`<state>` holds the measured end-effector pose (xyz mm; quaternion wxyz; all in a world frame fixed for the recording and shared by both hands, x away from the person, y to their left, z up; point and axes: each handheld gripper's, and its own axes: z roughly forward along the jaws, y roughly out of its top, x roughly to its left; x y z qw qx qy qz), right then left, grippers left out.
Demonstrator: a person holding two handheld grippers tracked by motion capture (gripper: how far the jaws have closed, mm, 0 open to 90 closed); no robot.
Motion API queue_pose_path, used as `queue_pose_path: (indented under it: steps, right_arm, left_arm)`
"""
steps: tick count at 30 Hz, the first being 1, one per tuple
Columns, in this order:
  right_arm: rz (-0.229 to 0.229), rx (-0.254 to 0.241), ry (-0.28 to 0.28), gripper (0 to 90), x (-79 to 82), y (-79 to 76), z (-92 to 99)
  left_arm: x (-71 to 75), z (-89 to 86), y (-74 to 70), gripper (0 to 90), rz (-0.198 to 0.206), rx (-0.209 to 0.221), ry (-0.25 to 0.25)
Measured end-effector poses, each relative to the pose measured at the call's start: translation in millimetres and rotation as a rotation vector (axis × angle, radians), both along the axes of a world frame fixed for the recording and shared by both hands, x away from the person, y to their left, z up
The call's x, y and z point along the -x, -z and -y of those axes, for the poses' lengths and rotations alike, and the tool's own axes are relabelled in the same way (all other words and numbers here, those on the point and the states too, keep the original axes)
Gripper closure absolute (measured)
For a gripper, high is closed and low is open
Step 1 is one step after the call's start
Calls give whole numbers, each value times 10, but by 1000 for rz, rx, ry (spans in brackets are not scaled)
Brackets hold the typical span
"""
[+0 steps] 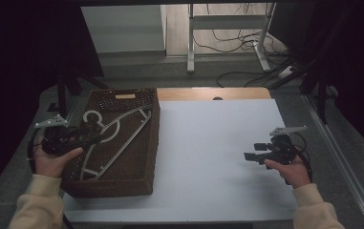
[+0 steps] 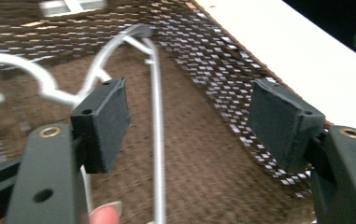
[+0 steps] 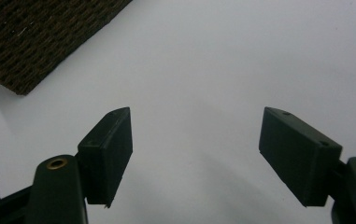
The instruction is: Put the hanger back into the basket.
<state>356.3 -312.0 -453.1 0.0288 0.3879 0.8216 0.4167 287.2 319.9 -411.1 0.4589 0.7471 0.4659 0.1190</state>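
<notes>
A brown woven basket [image 1: 122,188] stands on the left part of the white table [image 1: 208,143]. A pale metal clothes hanger [image 1: 117,129] lies flat inside it, hook toward the far left. My left gripper [image 1: 96,133] hovers over the basket's left side and is open. In the left gripper view, the hanger's straight bar [image 2: 156,140] runs along the basket floor [image 2: 203,177] between the wide jaws [image 2: 187,121], untouched by either pad. My right gripper [image 1: 253,151] is held over bare table at the right. It is open [image 3: 196,149] with nothing between its jaws, and a basket corner [image 3: 40,37] lies beyond.
A strip of wooden tabletop [image 1: 213,93] shows past the white sheet. Behind the table stand a white desk frame [image 1: 191,43] and loose cables [image 1: 237,43] on the floor. Dark curtains close in both sides. A metal rail [image 1: 342,157] runs along the right.
</notes>
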Motion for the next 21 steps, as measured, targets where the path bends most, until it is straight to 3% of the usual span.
queue_pose_path:
  steps: [10,21]
  right_arm:
    - [54,-3,16,235,116,-109,-38]
    - [122,-27,35,217,336,-204,-178]
  left_arm:
    - [134,426,27,256,17,-6,107]
    - [270,751,207,230,-11,-35,161]
